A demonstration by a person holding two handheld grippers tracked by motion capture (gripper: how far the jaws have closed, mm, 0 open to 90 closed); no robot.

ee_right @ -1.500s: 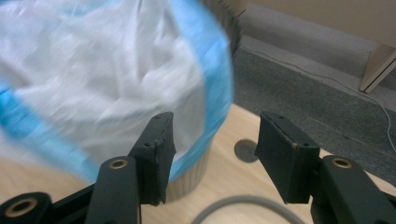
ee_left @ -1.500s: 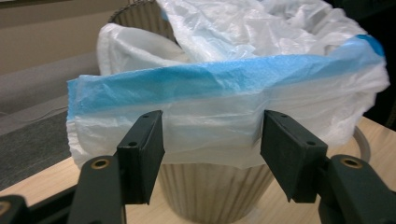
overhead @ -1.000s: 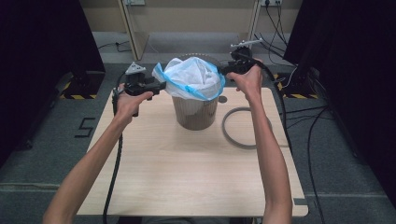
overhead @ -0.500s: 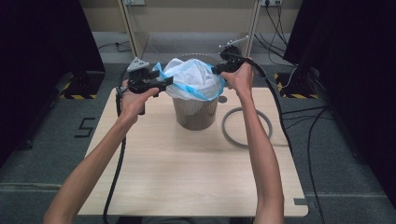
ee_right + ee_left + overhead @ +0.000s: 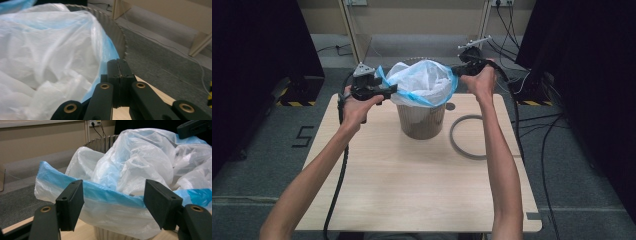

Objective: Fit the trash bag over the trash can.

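In the high view a white bin liner (image 5: pixel 424 82) with a blue hem drapes over the ribbed bin (image 5: pixel 421 119) at the table's (image 5: pixel 412 190) far middle, a grey ring (image 5: pixel 472 137) lying beside it; left gripper (image 5: pixel 388 91) and right gripper (image 5: pixel 456 71) flank its rim

In the left gripper view the jaws stand spread around the hem (image 5: pixel 110 193), not clamping it

In the right gripper view the jaws are pressed together at the liner's (image 5: pixel 50 50) edge; whether film is caught I cannot tell

The film looks light, limp, slippery and easily torn, so the doubled blue hem is likely the best hold
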